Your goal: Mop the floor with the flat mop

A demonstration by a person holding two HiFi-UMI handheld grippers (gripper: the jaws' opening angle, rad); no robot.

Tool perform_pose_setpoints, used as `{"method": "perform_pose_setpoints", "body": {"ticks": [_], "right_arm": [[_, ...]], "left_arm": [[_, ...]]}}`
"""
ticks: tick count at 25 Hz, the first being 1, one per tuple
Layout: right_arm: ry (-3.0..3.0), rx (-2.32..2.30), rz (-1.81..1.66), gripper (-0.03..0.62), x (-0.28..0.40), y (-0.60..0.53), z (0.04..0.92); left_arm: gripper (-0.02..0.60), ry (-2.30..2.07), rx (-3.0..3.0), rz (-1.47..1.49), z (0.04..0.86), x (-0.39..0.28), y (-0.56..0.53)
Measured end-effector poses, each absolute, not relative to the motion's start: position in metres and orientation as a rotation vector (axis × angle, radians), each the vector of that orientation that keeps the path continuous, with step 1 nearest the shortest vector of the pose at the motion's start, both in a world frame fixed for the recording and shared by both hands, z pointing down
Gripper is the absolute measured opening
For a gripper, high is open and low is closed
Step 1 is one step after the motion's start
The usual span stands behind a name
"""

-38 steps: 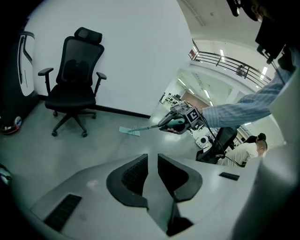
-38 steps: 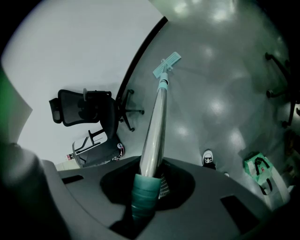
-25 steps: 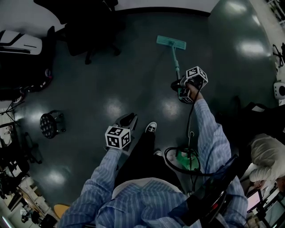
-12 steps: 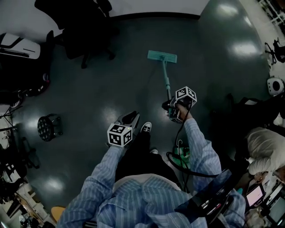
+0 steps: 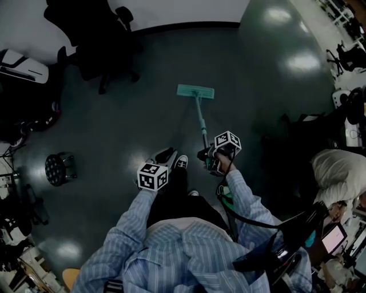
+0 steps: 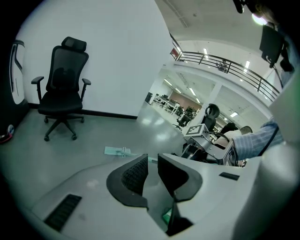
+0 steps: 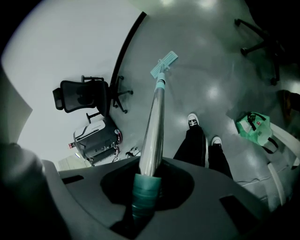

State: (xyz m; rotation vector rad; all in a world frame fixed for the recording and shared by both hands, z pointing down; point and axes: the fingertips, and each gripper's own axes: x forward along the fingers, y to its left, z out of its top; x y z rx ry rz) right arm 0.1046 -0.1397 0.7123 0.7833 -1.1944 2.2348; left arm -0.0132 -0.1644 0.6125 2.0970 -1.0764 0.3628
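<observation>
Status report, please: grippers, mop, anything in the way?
Right gripper shut on mop handle. Left gripper open, empty. Mop head flat on floor ahead. Chair off to its left.

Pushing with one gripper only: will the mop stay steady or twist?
The pole looks like rigid metal, so pushes should carry through. Held only near its top by the right gripper, the head may swivel or drift.

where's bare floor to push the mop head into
Bare floor lies between the mop head and the stool, and right of the head up to the wall. Crowded: office chair upper left, clutter along both side edges.
</observation>
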Motion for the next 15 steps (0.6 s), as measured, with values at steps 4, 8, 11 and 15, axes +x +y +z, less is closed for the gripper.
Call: {"method": "perform_pose_setpoints", "body": {"ticks": [4,8,11,15], "right_arm": [[-1.183,0.777,2.239,0.054,0.109,-0.086,0.707],[-1.179,0.773,2.225,0.054,0.117,-0.038,0.706],[-1.175,0.757,2.232,0.054,0.124,-0.003,0.701],[-1.180,0.754,2.236,0.055,0.131,0.037,0.697]], "left_arm": [[0.069,-1.088,2.098,0.349,0.605,-0.006,-0.132],[0.069,-1.092,2.102,0.341,0.603,0.000,-0.103],[0.069,-1.088,2.107,0.341,0.600,0.009,-0.081],[0.069,-1.075,2.134,0.334,0.594,0.022,-0.057]]}}
